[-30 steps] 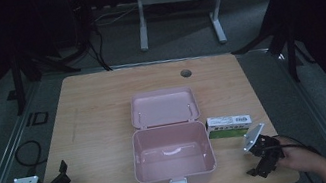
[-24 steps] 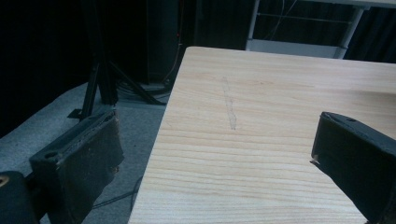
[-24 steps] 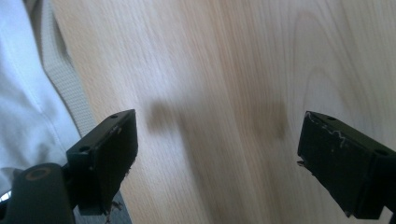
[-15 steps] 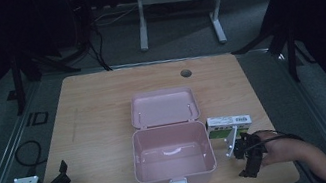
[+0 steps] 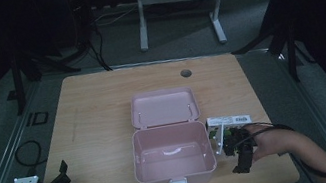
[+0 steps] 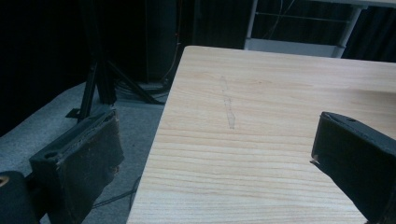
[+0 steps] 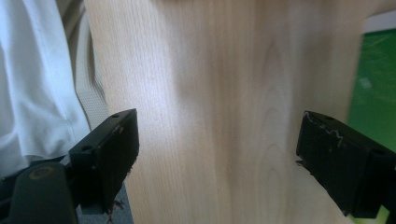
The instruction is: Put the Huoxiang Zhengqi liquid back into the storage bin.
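An open pink box (image 5: 173, 157) stands mid-table with its lid (image 5: 166, 107) laid back flat behind it. Just right of it lie a white labelled carton (image 5: 230, 120) and a green packet (image 5: 217, 135). My right gripper (image 5: 233, 155) hovers low beside the box's right wall, jaws wide open over bare wood (image 7: 215, 154), and the green packet (image 7: 374, 84) shows at that view's right edge. My left gripper (image 5: 59, 177) rests at the table's front left corner, open and holding nothing (image 6: 215, 154).
A round cable hole (image 5: 185, 73) sits near the table's far edge. The table's left edge (image 6: 154, 140) drops to grey floor with black stand legs (image 6: 100, 79). White clothing (image 7: 32, 93) of the person lies past the front edge.
My right gripper has moved left from the front right corner to the box's right wall, by the green packet. The left gripper has stayed put.
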